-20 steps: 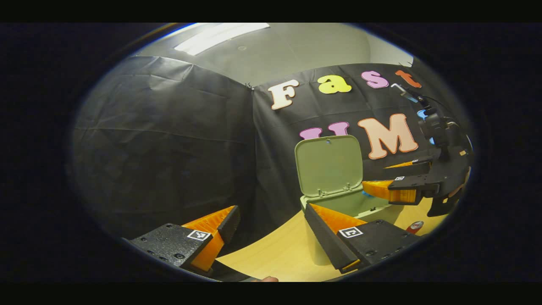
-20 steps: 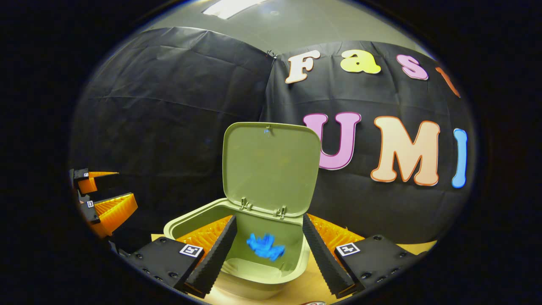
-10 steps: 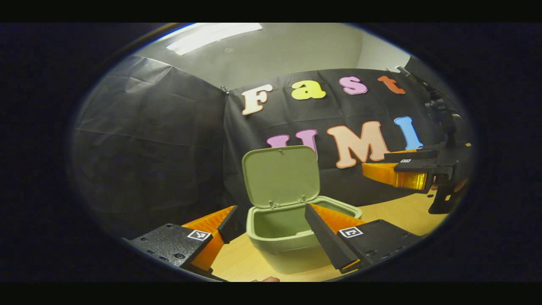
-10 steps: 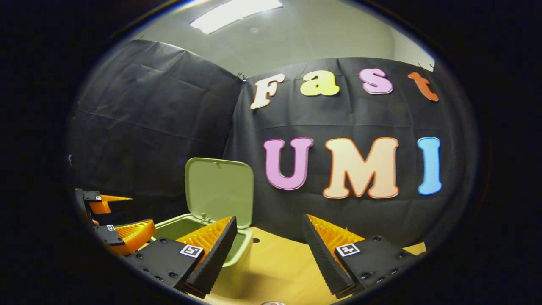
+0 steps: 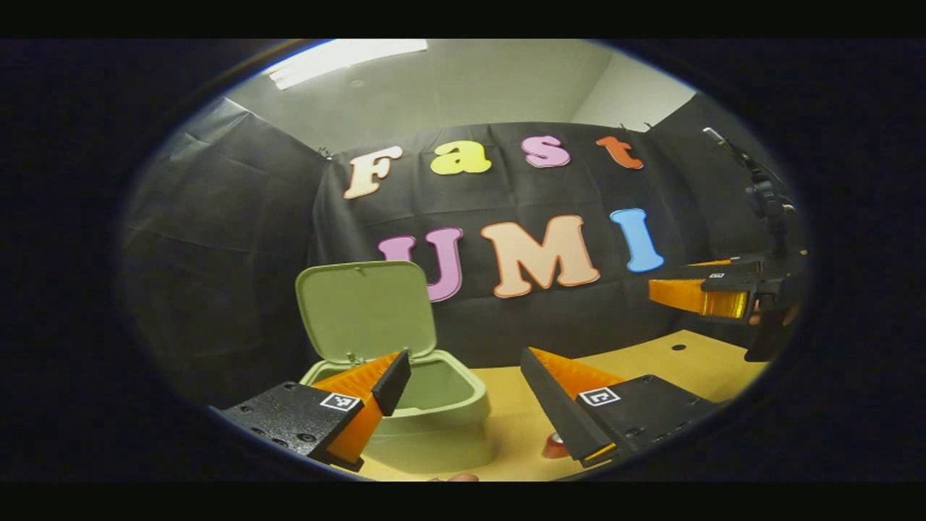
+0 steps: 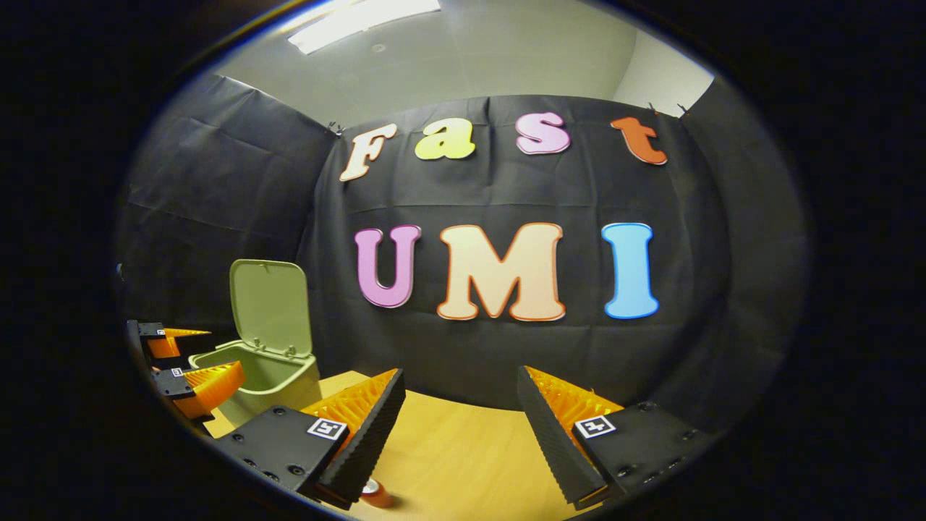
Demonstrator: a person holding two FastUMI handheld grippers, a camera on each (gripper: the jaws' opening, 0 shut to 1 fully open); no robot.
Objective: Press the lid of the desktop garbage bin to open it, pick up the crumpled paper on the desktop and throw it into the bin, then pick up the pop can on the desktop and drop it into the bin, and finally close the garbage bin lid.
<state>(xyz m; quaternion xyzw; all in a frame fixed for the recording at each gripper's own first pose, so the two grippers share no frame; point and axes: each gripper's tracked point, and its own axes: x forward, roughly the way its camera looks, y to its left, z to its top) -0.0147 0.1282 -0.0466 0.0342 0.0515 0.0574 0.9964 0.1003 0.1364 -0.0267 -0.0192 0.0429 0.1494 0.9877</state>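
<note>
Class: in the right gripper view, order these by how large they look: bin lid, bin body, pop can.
1. Bin lid, open and upright.
2. Bin body, close behind; the left gripper hides part, so this ranking is unsure.
3. Pop can, only a sliver showing.

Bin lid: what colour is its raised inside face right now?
Pale sage green, plain, matching the bin body. The lid shows best in the left gripper view.

Black cloth walls (image 6: 217, 188), wooden table (image 6: 463, 449), ceiling light (image 6: 362, 14)
</note>
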